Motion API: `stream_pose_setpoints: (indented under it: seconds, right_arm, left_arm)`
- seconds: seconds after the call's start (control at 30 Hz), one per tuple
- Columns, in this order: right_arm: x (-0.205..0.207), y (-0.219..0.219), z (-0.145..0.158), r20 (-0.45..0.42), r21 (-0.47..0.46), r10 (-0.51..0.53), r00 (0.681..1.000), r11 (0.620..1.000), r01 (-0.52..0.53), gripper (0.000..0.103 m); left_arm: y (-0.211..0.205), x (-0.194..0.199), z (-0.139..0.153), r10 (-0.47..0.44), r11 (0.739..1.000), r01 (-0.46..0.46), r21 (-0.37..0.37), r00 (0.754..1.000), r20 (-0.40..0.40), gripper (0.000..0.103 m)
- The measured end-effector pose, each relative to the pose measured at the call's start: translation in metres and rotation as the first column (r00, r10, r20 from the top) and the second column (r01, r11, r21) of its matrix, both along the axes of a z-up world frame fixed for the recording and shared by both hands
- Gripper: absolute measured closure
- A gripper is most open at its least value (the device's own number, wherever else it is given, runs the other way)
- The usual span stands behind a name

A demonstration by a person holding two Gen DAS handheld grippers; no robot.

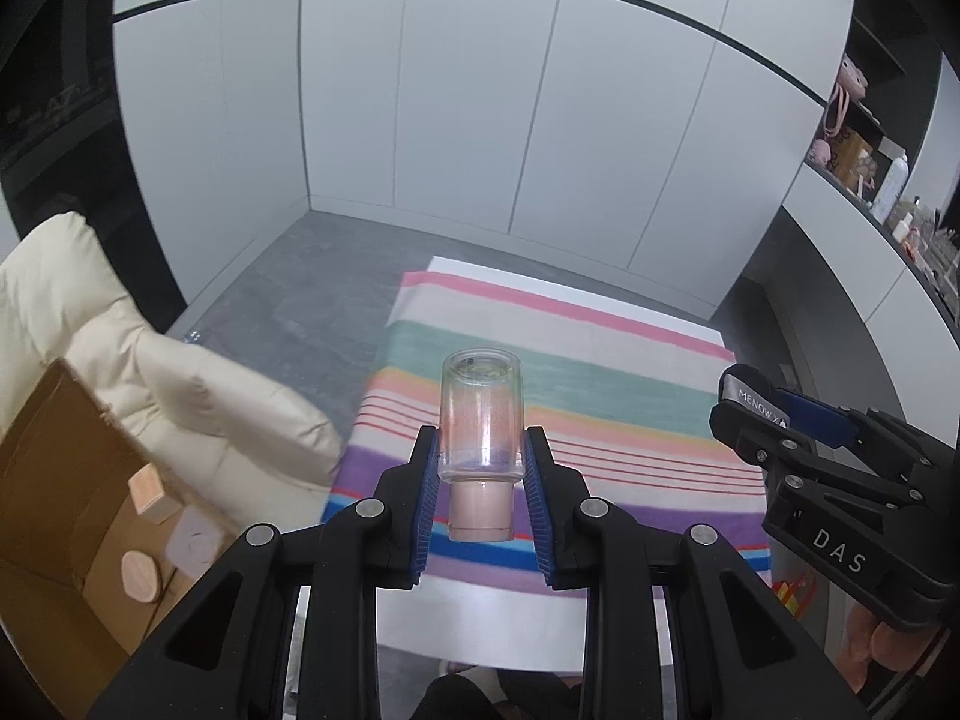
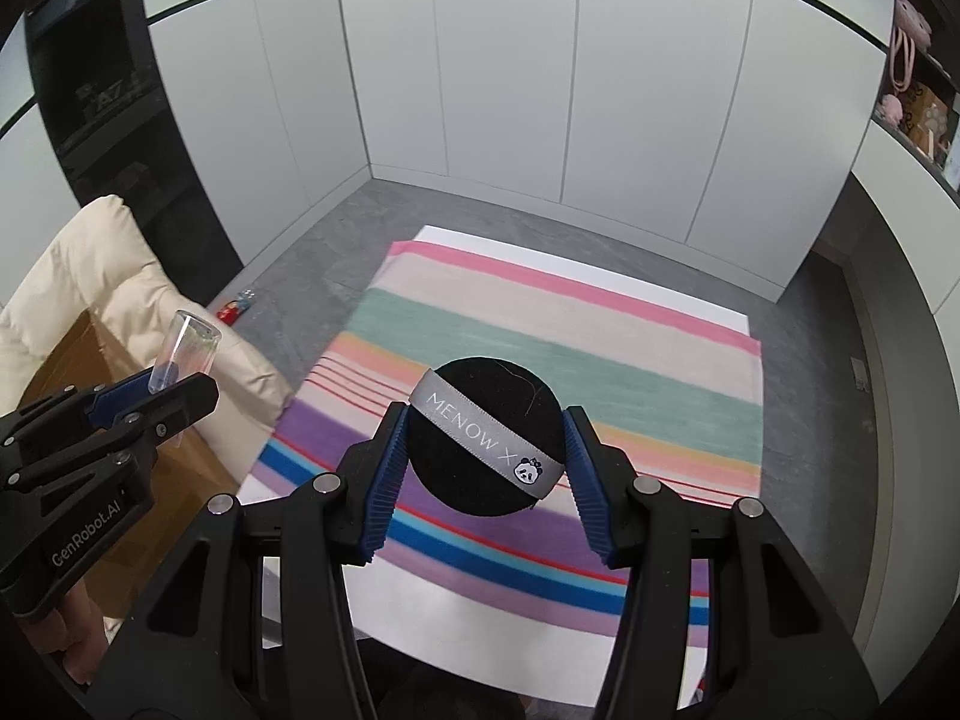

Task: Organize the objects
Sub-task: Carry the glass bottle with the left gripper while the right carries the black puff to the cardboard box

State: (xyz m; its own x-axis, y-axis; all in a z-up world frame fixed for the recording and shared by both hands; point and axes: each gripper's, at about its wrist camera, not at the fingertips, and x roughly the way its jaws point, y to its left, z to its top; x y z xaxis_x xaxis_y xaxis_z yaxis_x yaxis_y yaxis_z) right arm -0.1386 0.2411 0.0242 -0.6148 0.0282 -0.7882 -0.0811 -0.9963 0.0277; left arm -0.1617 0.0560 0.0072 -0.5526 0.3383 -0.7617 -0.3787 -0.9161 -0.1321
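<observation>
The left gripper [image 1: 480, 468] was clamped on a small clear bottle [image 1: 480, 414], its blue pads pressing the glass near the pinkish cap [image 1: 480, 510], which pointed back toward the camera; the bottle's clear base stuck out past the fingertips, above the cloth. The right gripper [image 2: 487, 450] gripped a round black powder puff [image 2: 486, 438] by its edges; a grey ribbon [image 2: 486, 426] printed "MENOW X" with a small panda face crossed the puff's face. Both grippers hung in the air above the surface, tilted downward, the right one showing at the right edge of the left wrist view.

Below them lay a striped cloth [image 2: 600, 324] in pink, beige, teal, peach, purple and blue bands with thin red lines, spread over a white tabletop [image 2: 480, 630] whose bare edge showed nearest and farthest. To the left stood an open cardboard box [image 1: 66, 468] holding a few pale items, too blurred to name; behind it sat a cream padded cushion [image 1: 90, 312]. Beyond the table ran a grey floor [image 2: 312, 252] with a small red-and-blue object [image 2: 237, 306] lying on it; white panelled cabinet doors [image 2: 540, 90] closed the far side; dark shelving [image 1: 864, 138] at the right held pink bags and boxes.
</observation>
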Motion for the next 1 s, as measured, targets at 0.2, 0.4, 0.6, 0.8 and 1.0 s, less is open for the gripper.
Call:
stream_pose_setpoints:
  seconds: [0.2,0.4,0.6,0.8,1.0]
  right_arm:
    - [0.005,-0.034,0.007,-0.011,0.004,0.058,0.998,0.998,-0.058,0.05]
    - [0.006,-0.069,0.012,-0.023,0.008,0.123,0.992,0.992,-0.123,0.05]
    - [0.005,-0.1,0.019,-0.027,-0.01,0.177,0.984,0.984,-0.177,0.05]
    - [0.007,-0.134,0.022,-0.023,-0.018,0.23,0.973,0.973,-0.23,0.05]
    - [0.013,-0.176,0.022,-0.027,-0.009,0.309,0.951,0.951,-0.309,0.05]
  left_arm:
    - [-0.037,0.01,0.007,0.06,0.998,-0.06,0.006,0.998,-0.014,0.076]
    - [-0.075,0.019,0.015,0.119,0.993,-0.119,0.005,0.993,-0.028,0.076]
    - [-0.111,0.027,0.024,0.177,0.984,-0.177,0.011,0.983,-0.042,0.076]
    - [-0.146,0.035,0.025,0.238,0.971,-0.238,0.014,0.97,-0.043,0.076]
    - [-0.184,0.044,0.02,0.302,0.953,-0.302,0.007,0.953,-0.037,0.076]
